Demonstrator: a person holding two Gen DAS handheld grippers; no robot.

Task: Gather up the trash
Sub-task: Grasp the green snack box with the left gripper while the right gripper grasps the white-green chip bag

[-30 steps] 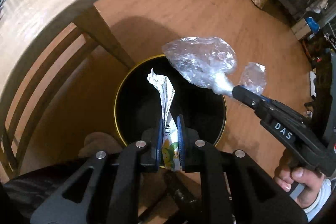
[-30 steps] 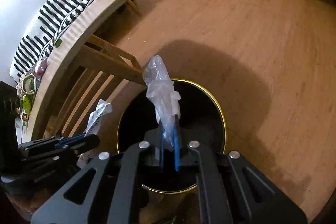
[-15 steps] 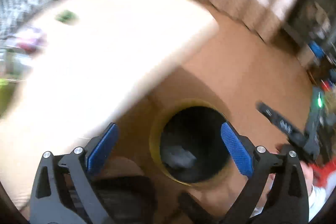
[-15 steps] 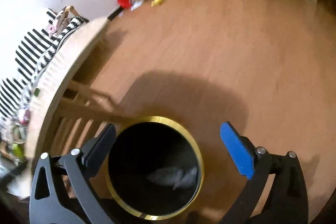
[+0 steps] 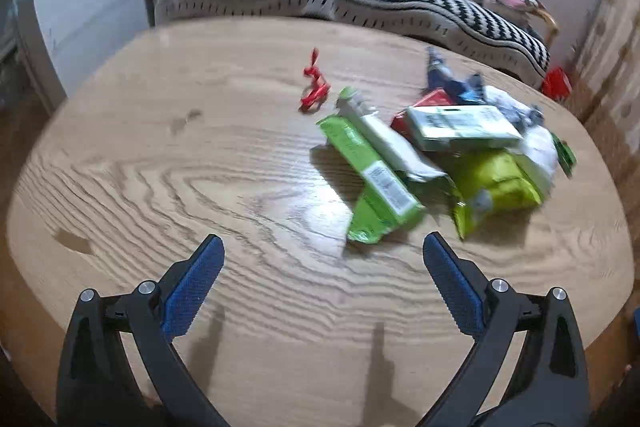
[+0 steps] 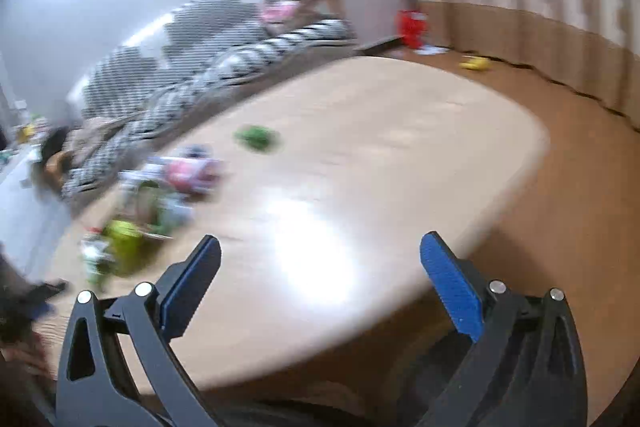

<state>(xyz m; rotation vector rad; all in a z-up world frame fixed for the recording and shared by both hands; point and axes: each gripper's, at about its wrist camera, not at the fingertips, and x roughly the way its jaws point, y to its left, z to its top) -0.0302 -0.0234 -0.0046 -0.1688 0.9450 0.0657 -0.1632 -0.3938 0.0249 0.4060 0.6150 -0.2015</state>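
While both tools stand with their blue pads wide apart and nothing between them, the left tool [image 5: 322, 259] hangs over the near bare part of the wooden surface [image 5: 168, 187], with the right tool [image 6: 320, 255] over its right end. Their jaws have just been opening.

The trash lies right of centre in the left wrist view: nearest, a long green wrapper [image 5: 374, 183] with a white label; to its right, a yellow-green bag [image 5: 498, 183]; behind them a white-and-green box [image 5: 460, 125] resting across the heap; further back a small twist of red ribbon [image 5: 314, 87], apart from the rest.

The pieces overlap, so a closing tool may pinch two at once, or drag the box off the heap and scatter it. The wrapper looks thin and flat; pads coming straight down could slide over it and close on nothing. The ribbon is slight and easy to miss. The right wrist view is badly smeared, which suggests a fast swing; a grasp attempted at that pace would likely land off target.

Only the left wrist view shows the heap sharply enough to pick a piece. Only the right wrist view shows a lone green scrap [image 6: 256, 139] lying apart on the surface, the surface's right edge, and the floor [image 6: 580, 167] beyond with a red object [image 6: 412, 27] and a yellow one [image 6: 474, 63] near the curtain.
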